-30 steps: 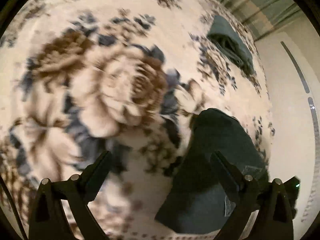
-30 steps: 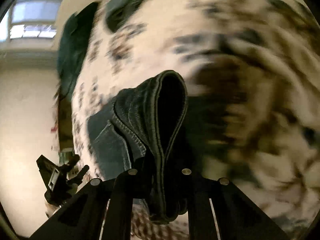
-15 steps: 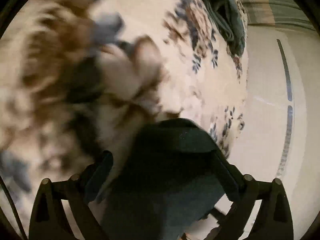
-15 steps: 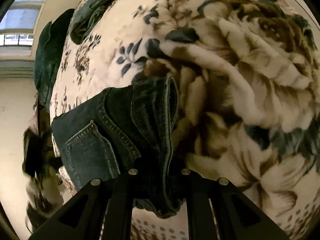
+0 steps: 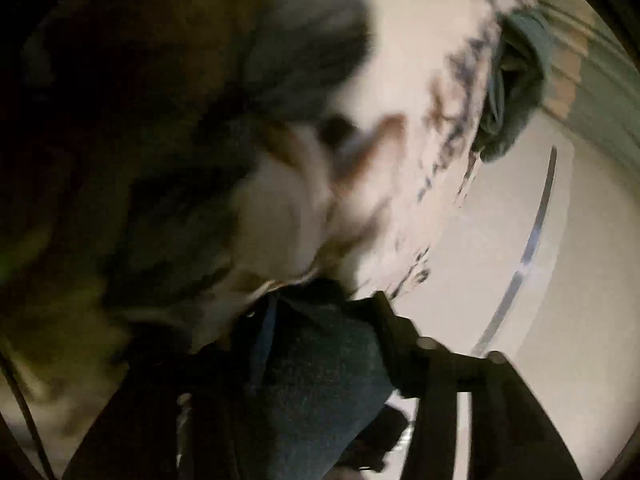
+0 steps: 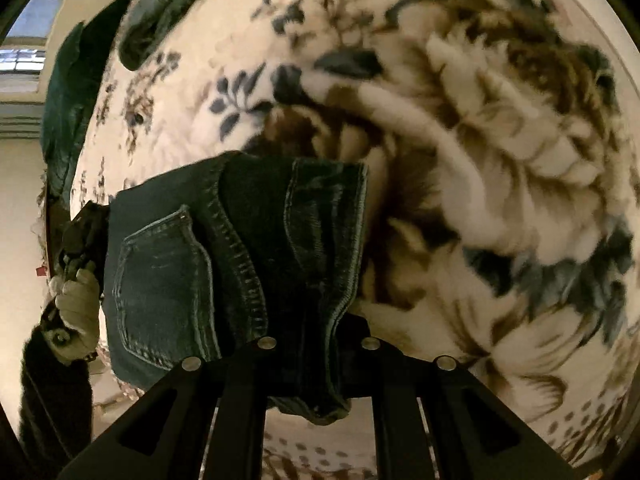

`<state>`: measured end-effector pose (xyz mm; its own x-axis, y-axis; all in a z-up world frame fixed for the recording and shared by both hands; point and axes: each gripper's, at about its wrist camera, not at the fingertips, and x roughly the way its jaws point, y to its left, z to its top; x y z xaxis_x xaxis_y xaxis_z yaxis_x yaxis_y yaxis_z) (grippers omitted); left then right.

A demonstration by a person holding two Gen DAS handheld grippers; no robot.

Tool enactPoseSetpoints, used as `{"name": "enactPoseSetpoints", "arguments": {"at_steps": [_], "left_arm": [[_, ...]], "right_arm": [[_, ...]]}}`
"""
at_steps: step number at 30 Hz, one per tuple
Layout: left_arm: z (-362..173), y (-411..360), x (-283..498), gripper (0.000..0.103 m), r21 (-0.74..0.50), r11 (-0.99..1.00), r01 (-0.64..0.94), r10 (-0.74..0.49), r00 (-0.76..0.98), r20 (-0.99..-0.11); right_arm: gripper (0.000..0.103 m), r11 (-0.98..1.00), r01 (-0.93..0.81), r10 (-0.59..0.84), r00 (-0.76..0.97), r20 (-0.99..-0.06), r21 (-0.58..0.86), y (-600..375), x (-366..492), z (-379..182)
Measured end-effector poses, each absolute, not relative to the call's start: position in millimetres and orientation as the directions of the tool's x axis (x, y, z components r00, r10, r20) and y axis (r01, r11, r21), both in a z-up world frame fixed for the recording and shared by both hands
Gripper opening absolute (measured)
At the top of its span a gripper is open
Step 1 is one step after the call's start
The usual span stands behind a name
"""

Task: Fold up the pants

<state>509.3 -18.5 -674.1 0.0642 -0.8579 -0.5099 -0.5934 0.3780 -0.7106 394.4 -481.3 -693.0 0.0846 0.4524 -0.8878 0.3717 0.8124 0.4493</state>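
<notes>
Jeans (image 6: 224,264), partly folded with a back pocket showing, lay near the edge of a floral blanket (image 6: 500,128), their thick seamed edge pinched between the nearly shut jaws of the right gripper (image 6: 320,364). At the opposite side the left gripper (image 5: 316,344), carried in a gloved hand (image 6: 78,312), was closing its jaws around dark denim that sat between them, though blur hid whether the pads had yet bitten. Heavy, limp but fairly stiff denim likely handles best when gripped at its doubled seams or waistband; other dark garments (image 6: 168,4) lay at the blanket's far edge.
</notes>
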Motion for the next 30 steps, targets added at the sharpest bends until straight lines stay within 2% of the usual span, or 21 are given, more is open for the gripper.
{"name": "enactPoseSetpoints", "arguments": {"at_steps": [2, 4, 5, 7, 10, 12, 14, 16, 17, 20, 23, 24, 27, 30], "left_arm": [[-642, -16, 501, 0.074, -0.707, 0.52, -0.479, -0.783, 0.062, -0.618], [-609, -17, 485, 0.078, -0.656, 0.661, -0.364, -0.679, 0.081, -0.729], [-590, -20, 469, 0.079, -0.629, 0.714, -0.306, -0.632, 0.104, -0.768], [-574, -28, 444, 0.08, -0.636, 0.727, -0.261, -0.626, 0.13, -0.769], [-572, -50, 420, 0.081, -0.653, 0.726, -0.217, -0.645, 0.115, -0.755], [-578, -76, 406, 0.084, -0.566, 0.815, -0.123, -0.562, 0.069, -0.824], [-591, -88, 390, 0.091, -0.473, 0.879, -0.055, -0.471, 0.044, -0.881], [-600, -78, 385, 0.094, -0.5, 0.86, -0.099, -0.499, 0.031, -0.866], [-601, -68, 382, 0.094, -0.529, 0.835, -0.153, -0.531, 0.032, -0.847], [-587, -55, 379, 0.092, -0.552, 0.806, -0.215, -0.554, 0.054, -0.831], [-563, -54, 375, 0.093, -0.582, 0.787, -0.202, -0.57, 0.121, -0.813], [-558, -45, 372, 0.093, -0.586, 0.787, -0.192, -0.567, 0.147, -0.81], [-559, -59, 377, 0.095, -0.618, 0.772, -0.149, -0.59, 0.194, -0.784], [-580, -72, 385, 0.095, -0.617, 0.771, -0.157, -0.603, 0.132, -0.787]], "right_arm": [[0.019, 0.813, 0.362, 0.463, 0.076, -0.883, 0.456, -481, 395, -689], [0.052, 0.789, 0.373, 0.494, 0.089, -0.865, 0.488, -486, 390, -683], [0.057, 0.766, 0.377, 0.517, 0.119, -0.848, 0.52, -490, 386, -677], [0.065, 0.75, 0.393, 0.522, 0.145, -0.841, 0.533, -495, 376, -670], [0.068, 0.698, 0.44, 0.562, 0.155, -0.813, 0.566, -499, 363, -681], [0.068, 0.652, 0.469, 0.616, 0.132, -0.777, 0.597, -495, 355, -704], [0.067, 0.7, 0.469, 0.562, 0.104, -0.821, 0.539, -492, 351, -724], [0.063, 0.764, 0.477, 0.486, 0.016, -0.874, 0.434, -493, 352, -739], [0.063, 0.764, 0.483, 0.493, -0.008, -0.87, 0.429, -494, 354, -738], [0.063, 0.854, 0.377, 0.414, -0.076, -0.907, 0.358, -484, 370, -703], [0.065, 0.935, 0.224, 0.292, -0.053, -0.955, 0.274, -462, 387, -644], [0.066, 0.939, 0.179, 0.299, -0.013, -0.954, 0.292, -452, 396, -623], [0.08, 0.932, 0.038, 0.357, 0.067, -0.932, 0.36, -410, 440, -582], [0.08, 0.909, -0.1, 0.404, -0.019, -0.915, 0.404, -349, 493, -578]]}}
